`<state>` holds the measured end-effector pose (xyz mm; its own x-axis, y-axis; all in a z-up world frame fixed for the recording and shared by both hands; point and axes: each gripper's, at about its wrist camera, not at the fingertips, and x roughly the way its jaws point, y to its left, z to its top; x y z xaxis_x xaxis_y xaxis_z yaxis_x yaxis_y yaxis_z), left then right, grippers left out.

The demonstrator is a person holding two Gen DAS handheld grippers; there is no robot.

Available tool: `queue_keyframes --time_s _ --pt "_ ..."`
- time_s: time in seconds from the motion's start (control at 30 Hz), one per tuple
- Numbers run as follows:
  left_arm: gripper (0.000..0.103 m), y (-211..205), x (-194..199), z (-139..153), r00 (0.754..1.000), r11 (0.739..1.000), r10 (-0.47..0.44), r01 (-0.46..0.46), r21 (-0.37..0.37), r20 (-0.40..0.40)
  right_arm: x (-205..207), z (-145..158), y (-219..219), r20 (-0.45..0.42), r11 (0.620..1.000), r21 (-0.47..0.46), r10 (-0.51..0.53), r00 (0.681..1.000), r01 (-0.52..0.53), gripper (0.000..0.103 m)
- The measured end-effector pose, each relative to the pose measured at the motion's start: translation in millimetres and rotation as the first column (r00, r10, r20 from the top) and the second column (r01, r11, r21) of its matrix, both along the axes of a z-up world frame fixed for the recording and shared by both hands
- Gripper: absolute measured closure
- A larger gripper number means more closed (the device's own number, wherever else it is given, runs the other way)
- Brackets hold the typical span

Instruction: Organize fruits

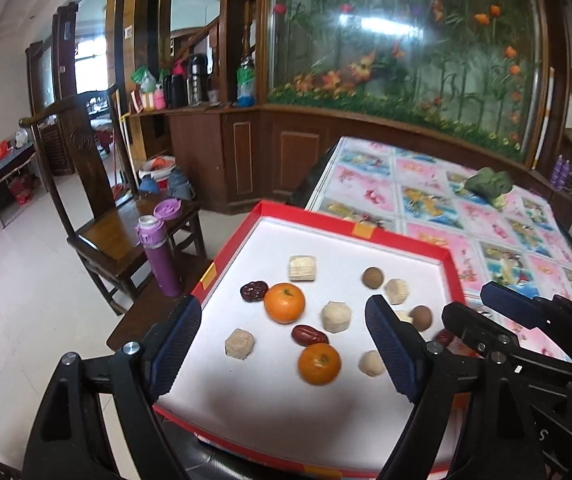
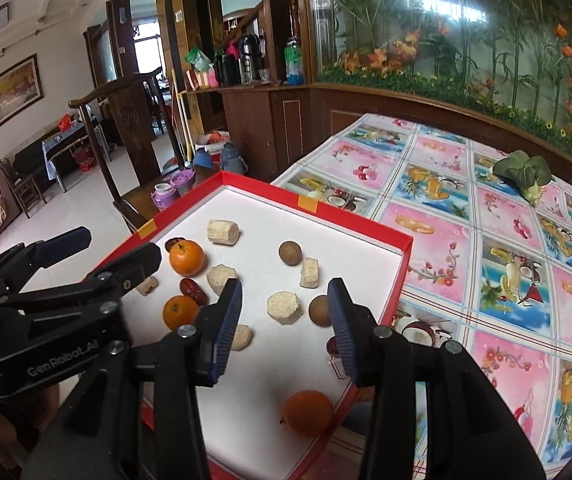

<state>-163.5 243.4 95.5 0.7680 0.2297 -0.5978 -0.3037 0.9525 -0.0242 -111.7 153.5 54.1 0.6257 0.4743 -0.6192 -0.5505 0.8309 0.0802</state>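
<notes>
Both claws apart, empty: left gripper (image 1: 284, 340), right gripper (image 2: 286, 326). Mandarin (image 1: 319, 363) at tray's (image 1: 401, 240) six o'clock: light, smooth, roll-prone, likely bruisable; grip across widest middle.

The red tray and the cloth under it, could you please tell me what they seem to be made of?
Red tray: probably cardboard, with thin folded walls, matte white lining and taped corners. Cloth: likely glossy plastic or oilcloth, since its printed fruit squares reflect light.
</notes>
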Motion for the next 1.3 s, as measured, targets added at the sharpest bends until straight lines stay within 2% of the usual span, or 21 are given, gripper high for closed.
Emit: queue_keyframes --time_s 0.13,0.3,0.47,0.57,0.63,0.87,1.07,1.3 --pt "0.019 -8 -10 11 1.0 0.999 0.0 -0.001 0.032 0.028 -10 8 -11 0.03 1.0 0.029 -0.01 1.0 0.009 0.047" --pt "0.019 -16 -21 19 0.999 0.998 0.029 -0.031 0.06 0.032 -20 11 -27 0.045 0.999 0.044 -0.021 0.999 0.019 0.045" --pt "0.019 -24 -35 19 0.998 0.995 0.05 -0.054 0.082 0.049 -34 9 -44 0.064 0.998 0.048 -0.043 0.997 0.04 0.038" --pt "0.014 -28 -42 18 0.997 0.994 0.063 -0.067 0.086 0.048 -43 8 -53 0.088 0.997 0.058 -0.052 0.995 0.047 0.035" --pt "0.013 -30 -44 17 0.997 0.995 0.055 -0.059 0.081 0.048 -51 7 -58 0.125 0.996 0.057 -0.069 0.99 0.062 0.025" --pt "0.013 -39 -50 21 0.996 0.994 0.039 -0.047 0.103 0.079 -62 10 -77 0.163 0.987 0.109 -0.135 0.977 0.118 0.013" --pt "0.013 -42 -51 19 0.997 0.994 0.033 -0.04 0.106 0.066 -63 14 -86 0.167 0.979 0.15 -0.164 0.972 0.139 0.009" --pt "0.013 -41 -52 18 0.997 0.994 0.039 -0.045 0.1 0.061 -67 13 -81 0.182 0.984 0.136 -0.138 0.974 0.114 0.009"
